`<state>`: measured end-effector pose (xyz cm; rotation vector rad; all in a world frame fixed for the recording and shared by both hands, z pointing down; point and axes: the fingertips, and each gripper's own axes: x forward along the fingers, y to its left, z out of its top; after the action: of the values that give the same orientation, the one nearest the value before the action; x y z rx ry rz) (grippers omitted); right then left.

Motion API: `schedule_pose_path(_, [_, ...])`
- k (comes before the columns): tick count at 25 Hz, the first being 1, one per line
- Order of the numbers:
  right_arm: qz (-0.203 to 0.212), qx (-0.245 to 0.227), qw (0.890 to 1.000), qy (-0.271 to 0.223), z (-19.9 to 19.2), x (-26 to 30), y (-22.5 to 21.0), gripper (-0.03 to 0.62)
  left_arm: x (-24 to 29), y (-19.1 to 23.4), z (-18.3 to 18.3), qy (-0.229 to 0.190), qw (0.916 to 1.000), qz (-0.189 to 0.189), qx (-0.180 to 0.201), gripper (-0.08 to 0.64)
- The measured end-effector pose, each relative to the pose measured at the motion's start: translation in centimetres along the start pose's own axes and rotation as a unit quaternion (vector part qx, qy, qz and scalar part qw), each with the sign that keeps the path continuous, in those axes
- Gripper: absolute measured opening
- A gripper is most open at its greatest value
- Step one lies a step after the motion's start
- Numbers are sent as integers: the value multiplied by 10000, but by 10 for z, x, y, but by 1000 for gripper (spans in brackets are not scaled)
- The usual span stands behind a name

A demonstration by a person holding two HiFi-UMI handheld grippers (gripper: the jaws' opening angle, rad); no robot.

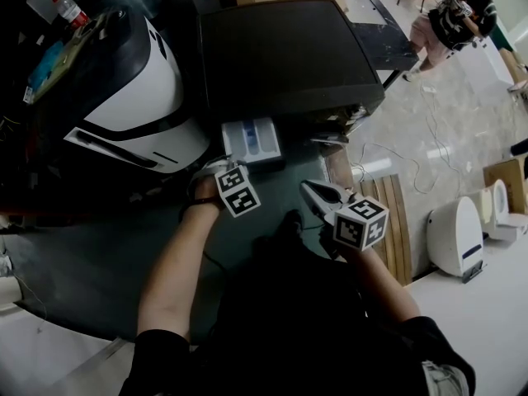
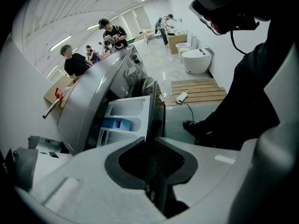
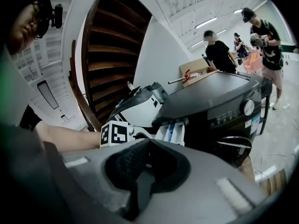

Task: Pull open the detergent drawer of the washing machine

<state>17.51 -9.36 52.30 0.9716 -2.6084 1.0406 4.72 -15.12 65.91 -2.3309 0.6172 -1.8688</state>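
- Glossy showroom floor (image 1: 429,130); dark washer (image 1: 289,52).
- Drawer (image 1: 252,141) stands well out of the washer.
- Left gripper (image 2: 150,146): fingers clamped on its front.
- Right gripper (image 3: 142,164): fingers together, empty.
- Pull looks nearly done; next, let go.

The detergent drawer (image 1: 252,143) is seen projecting from the washing machine (image 1: 289,56) at frame centre; a second appliance (image 1: 124,89) is placed to its left, a toilet (image 1: 458,236) at the lower right.
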Motion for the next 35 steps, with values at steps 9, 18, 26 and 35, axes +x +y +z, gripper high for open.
schedule_pose_path(9, [-82,4,10000,-40,-16,-12,15,3,-8,-16,-2,-55,10000,67,40,58])
schedule_pose_path(18, [-343,-80,9993,-104,-24,-32,34,3,-13,-20,-3,-290,9990,150,-311,100])
schedule_pose_path(26, [-480,-313,9983,-63,-14,-48,41,3,-42,-13,-4,-714,9920,421,-948,117])
schedule_pose_path(35, [-19,-559,9984,65,23,-37,18,3,-76,-1,-5,-1027,9730,780,-1916,91])
